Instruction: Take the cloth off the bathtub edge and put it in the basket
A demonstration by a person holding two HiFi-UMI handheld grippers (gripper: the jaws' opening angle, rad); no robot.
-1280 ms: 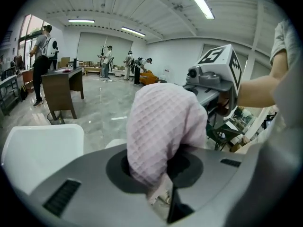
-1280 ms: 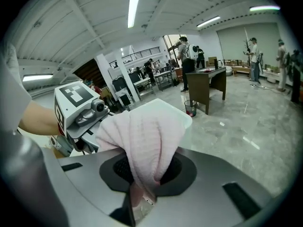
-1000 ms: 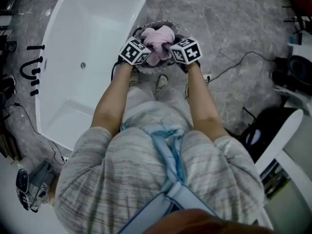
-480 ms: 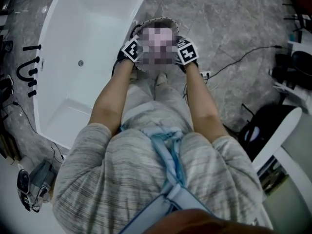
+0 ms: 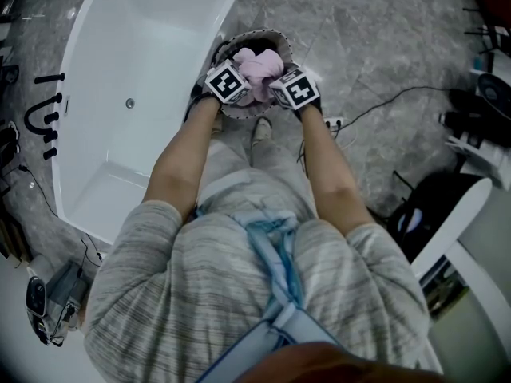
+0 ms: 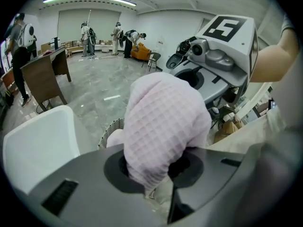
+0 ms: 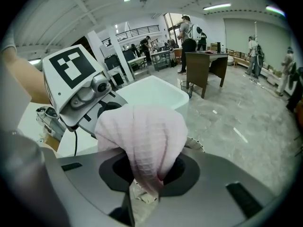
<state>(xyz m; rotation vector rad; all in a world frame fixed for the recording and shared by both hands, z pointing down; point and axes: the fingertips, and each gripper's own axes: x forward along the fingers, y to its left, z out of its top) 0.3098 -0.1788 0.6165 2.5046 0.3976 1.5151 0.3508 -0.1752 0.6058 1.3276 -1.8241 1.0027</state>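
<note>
Task approx. most of the way thru. Cloth [image 5: 259,69] is off the tub [image 5: 144,70] edge already & sits bunched over the basket [image 5: 257,35] mouth, w/in the rim's outline in head view. Basket stands on the floor [image 5: 375,54], just beside the tub's near corner.

L gripper [image 6: 154,174]: fingers nearly together, pinched on a fold of the pink waffle cloth, which bulges up above them. R gripper [image 7: 144,174]: same, fingers close-set & clamped on another fold. Both point steeply down at the basket, one each side of the bundle.

Left to do, by my read: let go w/ both so the cloth settles in, then pull the grippers clear. Can't tell if the bundle's underside rests on the basket bottom yet. L gripper view shows a bit of rim below the cloth, so prob. part of it is above rim level.

Containers:
- Basket: only the cloth shows in it; anything under it is hidden.
- Tub: nothing inside but the drain [image 5: 129,103].
</note>
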